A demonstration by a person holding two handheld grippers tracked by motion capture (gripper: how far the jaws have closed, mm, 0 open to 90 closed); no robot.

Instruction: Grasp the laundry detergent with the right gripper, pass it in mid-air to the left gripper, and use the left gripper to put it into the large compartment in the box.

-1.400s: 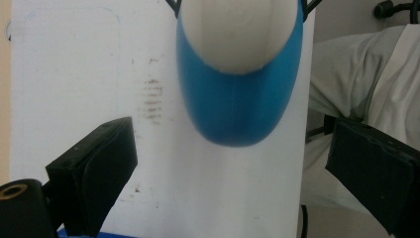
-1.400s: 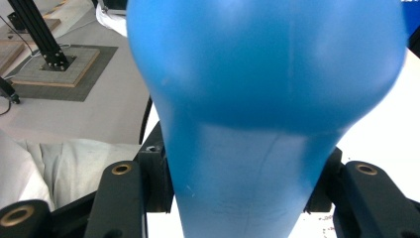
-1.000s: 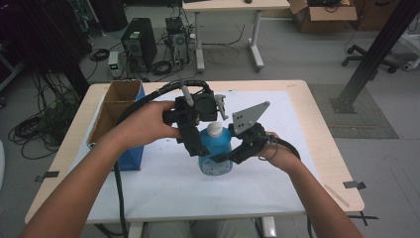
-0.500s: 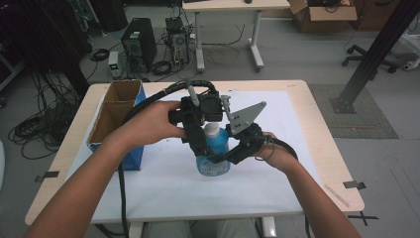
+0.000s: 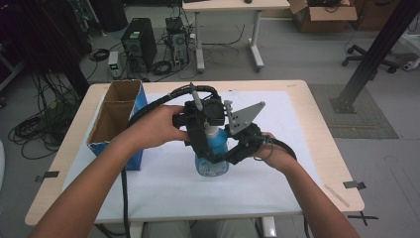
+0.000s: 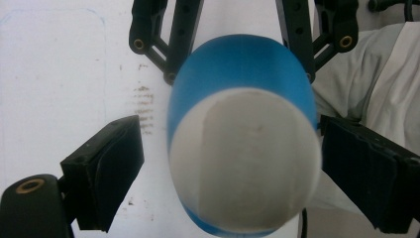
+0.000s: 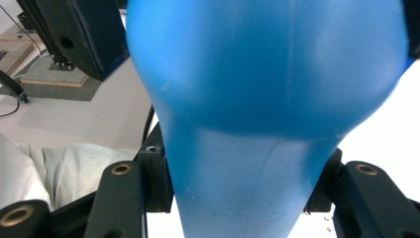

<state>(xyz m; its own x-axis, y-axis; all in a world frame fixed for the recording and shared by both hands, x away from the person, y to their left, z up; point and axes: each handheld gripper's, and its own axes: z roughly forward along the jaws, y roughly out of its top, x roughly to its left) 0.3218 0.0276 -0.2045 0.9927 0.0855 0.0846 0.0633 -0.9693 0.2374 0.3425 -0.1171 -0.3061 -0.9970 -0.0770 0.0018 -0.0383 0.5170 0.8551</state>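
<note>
Blue bottle point(image 5: 212, 157) upright on surface point(image 5: 297, 124), body clamped between right tongs point(image 5: 229, 157). Left tongs point(image 6: 225, 163) wide, jaws flanking its white cap point(image 6: 245, 163) from above. Smooth, likely slippery plastic; cap offers narrower purchase.

My left claw point(image 5: 208, 144) and right claw point(image 5: 225, 157) are black, with brass-ringed screws, thick black cables trailing behind, and a grey three-cornered plate atop the right one.
</note>
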